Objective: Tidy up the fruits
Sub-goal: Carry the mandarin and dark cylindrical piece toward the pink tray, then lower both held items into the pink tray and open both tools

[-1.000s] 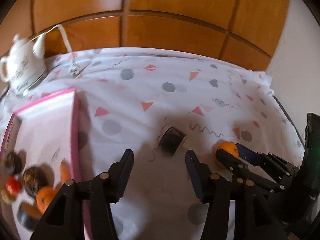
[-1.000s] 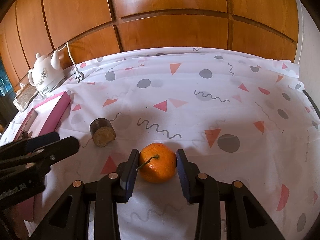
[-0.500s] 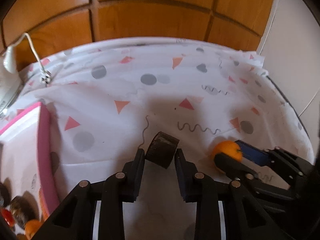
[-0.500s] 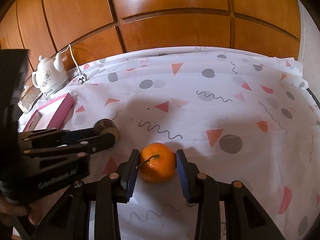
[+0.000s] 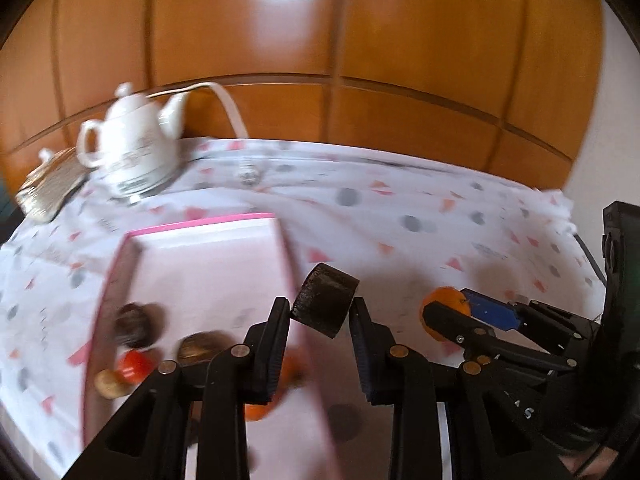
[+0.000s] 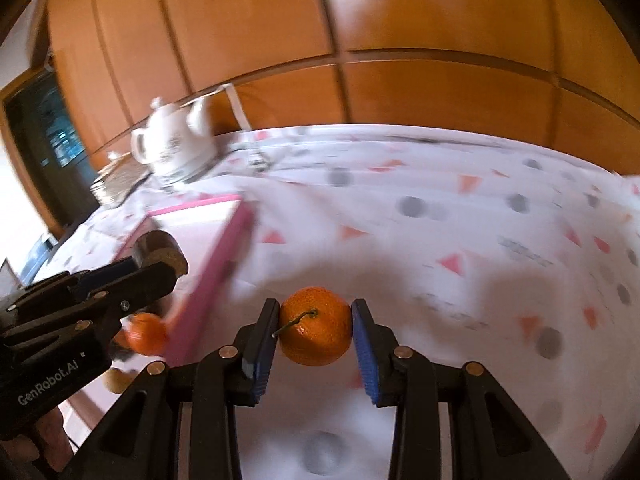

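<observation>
A dark cylinder-shaped piece (image 5: 325, 305) is clamped between the two fingers of the left gripper (image 5: 320, 328), tilted, and held in the air over the right wall of the pink box (image 5: 208, 224). In the right wrist view the same piece (image 6: 162, 250) is seen at the tip of the left gripper (image 6: 158, 266), above the box (image 6: 218, 248), with a pale, cork-like end face turned toward the camera.

An orange (image 6: 315, 331) with a short stem is gripped between the blue-padded fingers of the right gripper (image 6: 316, 334), both pads touching its sides, and it is held clear of the tablecloth (image 6: 460, 216). From the left wrist view the orange (image 5: 444, 308) is partly covered by the right gripper (image 5: 460, 314), well to the right of the box.

Inside the box several fruits are seen: two dark round ones (image 5: 134, 324), a small red one (image 5: 134, 364), a pale brown one (image 5: 108, 385) and another orange (image 5: 260, 408) partly hidden behind the left fingers. Much of this is blurred, so the kinds cannot be told.

Behind the box, a white teapot (image 5: 134, 148) is set on the spotted cloth near the wooden wall (image 5: 320, 40), with a white cord (image 5: 230, 108) beside it.
</observation>
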`<state>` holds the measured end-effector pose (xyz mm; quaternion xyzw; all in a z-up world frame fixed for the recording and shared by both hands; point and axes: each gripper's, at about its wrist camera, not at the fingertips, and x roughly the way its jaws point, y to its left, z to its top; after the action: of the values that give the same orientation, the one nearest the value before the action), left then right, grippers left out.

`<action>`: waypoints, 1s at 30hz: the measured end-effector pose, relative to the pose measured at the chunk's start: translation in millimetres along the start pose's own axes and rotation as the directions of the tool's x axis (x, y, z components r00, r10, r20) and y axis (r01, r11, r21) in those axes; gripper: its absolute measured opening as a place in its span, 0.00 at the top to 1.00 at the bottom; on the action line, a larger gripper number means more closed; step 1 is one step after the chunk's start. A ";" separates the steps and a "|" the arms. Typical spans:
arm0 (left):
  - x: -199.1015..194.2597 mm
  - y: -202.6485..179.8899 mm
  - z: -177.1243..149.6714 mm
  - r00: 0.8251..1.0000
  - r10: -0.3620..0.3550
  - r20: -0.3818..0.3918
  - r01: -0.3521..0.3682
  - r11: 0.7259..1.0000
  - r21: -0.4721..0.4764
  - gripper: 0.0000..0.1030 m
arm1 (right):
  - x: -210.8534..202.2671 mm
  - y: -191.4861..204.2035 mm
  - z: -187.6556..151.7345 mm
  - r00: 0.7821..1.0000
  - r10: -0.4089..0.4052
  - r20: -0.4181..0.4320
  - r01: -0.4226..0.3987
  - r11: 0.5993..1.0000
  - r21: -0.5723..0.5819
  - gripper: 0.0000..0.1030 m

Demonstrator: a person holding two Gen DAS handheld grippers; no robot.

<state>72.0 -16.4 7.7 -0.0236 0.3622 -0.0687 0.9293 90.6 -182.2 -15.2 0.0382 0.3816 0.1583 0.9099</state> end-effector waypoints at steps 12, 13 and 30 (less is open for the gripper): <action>-23.6 85.9 -22.8 0.990 0.138 -0.005 -0.137 0.978 -0.156 0.70 | 44.3 88.3 25.4 0.985 0.154 -0.083 -0.162 0.981 -0.105 0.65; -24.5 89.7 -24.6 0.990 0.144 -0.007 -0.143 0.976 -0.166 0.70 | 48.5 95.2 26.8 0.983 0.161 -0.090 -0.170 0.979 -0.113 0.65; -32.7 112.4 -35.1 0.984 0.177 -0.005 -0.173 0.958 -0.229 0.58 | 56.7 122.5 20.2 0.980 0.160 -0.115 -0.175 0.975 -0.136 0.61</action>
<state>36.9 99.7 -6.8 -0.0990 0.3611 0.0561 0.9256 110.5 -47.1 -16.3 -0.0042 0.4112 0.2636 0.8726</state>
